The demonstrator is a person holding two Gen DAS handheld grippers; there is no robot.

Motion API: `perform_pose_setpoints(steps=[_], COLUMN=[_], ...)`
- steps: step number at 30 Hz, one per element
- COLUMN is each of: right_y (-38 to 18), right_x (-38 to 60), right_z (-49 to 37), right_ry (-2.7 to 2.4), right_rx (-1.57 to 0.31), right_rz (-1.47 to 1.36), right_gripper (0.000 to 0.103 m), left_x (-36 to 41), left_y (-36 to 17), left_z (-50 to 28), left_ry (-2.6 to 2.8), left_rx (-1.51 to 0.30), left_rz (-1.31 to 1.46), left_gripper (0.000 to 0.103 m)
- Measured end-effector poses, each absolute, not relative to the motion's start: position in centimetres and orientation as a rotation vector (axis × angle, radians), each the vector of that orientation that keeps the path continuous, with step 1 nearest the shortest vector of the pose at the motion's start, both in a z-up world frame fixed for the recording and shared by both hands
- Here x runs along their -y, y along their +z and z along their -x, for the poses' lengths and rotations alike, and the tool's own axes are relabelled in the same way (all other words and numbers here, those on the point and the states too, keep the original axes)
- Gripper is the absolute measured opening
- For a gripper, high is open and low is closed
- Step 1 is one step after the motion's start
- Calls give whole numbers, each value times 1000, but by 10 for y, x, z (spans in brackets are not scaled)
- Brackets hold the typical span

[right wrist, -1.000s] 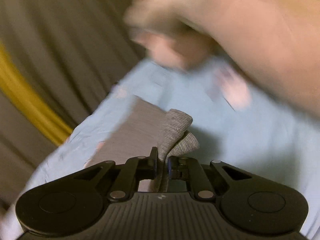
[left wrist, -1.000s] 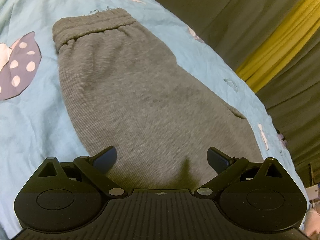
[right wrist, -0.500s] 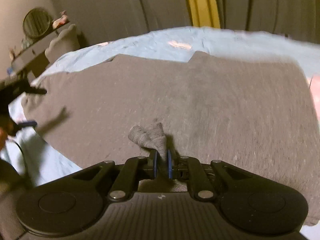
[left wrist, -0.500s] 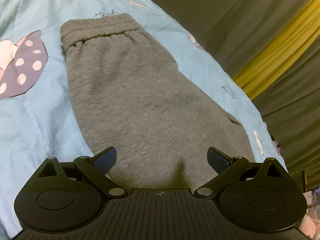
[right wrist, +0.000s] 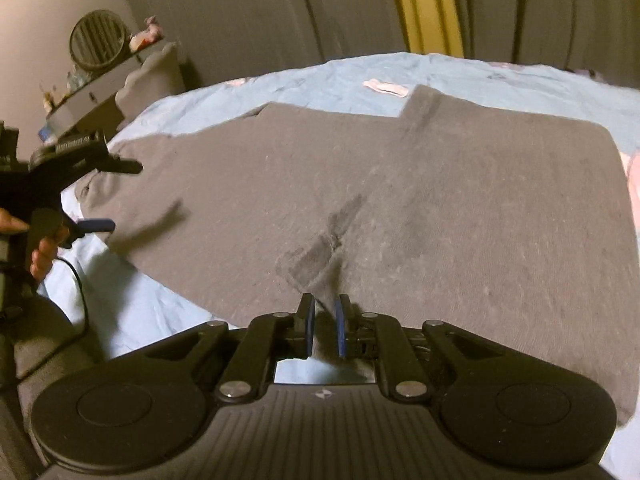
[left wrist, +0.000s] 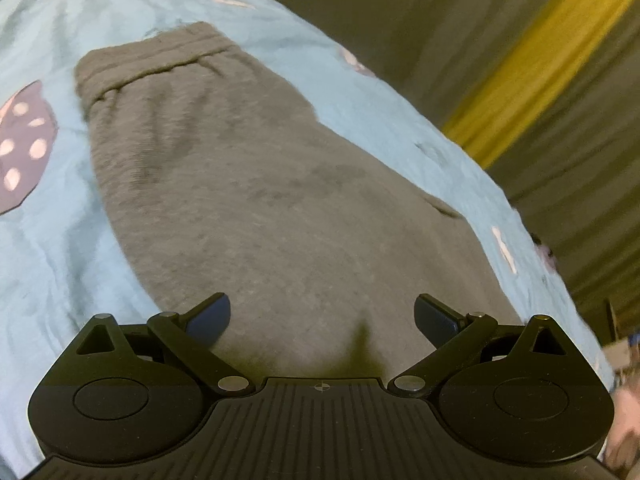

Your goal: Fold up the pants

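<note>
Grey pants spread flat on the blue bedsheet, long axis running left to right, directly ahead of both grippers. Right gripper at the near hem, jaws opening, fabric loose between them. Left gripper released wide over the left end.

Grey pants on blue bedsheet

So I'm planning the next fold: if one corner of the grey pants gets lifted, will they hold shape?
Probably not: the grey pants lie limp on the bedsheet and would likely drape. The knit looks grippy, unlikely to slip.
</note>
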State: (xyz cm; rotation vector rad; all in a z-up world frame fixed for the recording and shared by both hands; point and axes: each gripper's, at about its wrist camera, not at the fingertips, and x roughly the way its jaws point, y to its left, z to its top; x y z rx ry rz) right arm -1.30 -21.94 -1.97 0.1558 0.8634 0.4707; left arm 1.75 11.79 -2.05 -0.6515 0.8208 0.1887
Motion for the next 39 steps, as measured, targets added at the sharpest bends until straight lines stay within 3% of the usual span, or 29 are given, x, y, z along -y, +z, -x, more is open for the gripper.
perform_pose_setpoints(steps=[1, 3, 5, 7, 8, 12, 19, 23, 25, 26, 29, 31, 33, 36, 39], right_y=[-15, -5, 2, 1, -4, -32, -21, -23, -28, -29, -38, -41, -41, -40, -40], right_x=[228, 247, 265, 277, 282, 304, 342, 352, 355, 357, 369, 373, 374, 372, 370], right_z=[15, 22, 24, 21, 17, -7, 5, 1, -2, -2, -5, -4, -3, -3, -5], right_ry=[471, 415, 286, 143, 87, -53, -124, -167, -181, -184, -184, -186, -185, -178, -171], right_rx=[-846, -778, -710, -698, -729, -963, -831, -847, -864, -875, -895, -890, -882, -876, -874], right_rz=[-198, -259, -251, -174, -138, -208, -418, -437, -462, -482, -570, -610, -621, -617, -607], right_gripper=[29, 69, 82, 89, 100, 99, 99, 99, 99, 99, 99, 99, 99, 99, 99], left_x=[-112, -97, -72, -40, -26, 26, 81, 104, 110, 113, 122, 123, 121, 115, 123], left_y=[-17, -9, 0, 6, 7, 2, -21, -37, -47, -50, -54, -55, -57, -58, -43], left_z=[-19, -20, -23, -30, -35, -62, -109, -131, -136, -138, -141, -143, -147, -148, -136], left_ry=[154, 83, -1, -107, -156, -327, -436, -477, -512, -518, -566, -571, -570, -558, -547], left_rx=[-824, -819, -811, -833, -848, -936, -1058, -1119, -1154, -1167, -1152, -1142, -1140, -1143, -1076], left_rz=[627, 564, 482, 399, 375, 346, 347, 327, 321, 319, 291, 281, 294, 349, 292], left_gripper=[101, 101, 101, 101, 101, 101, 101, 100, 93, 83, 74, 59, 35, 22, 19])
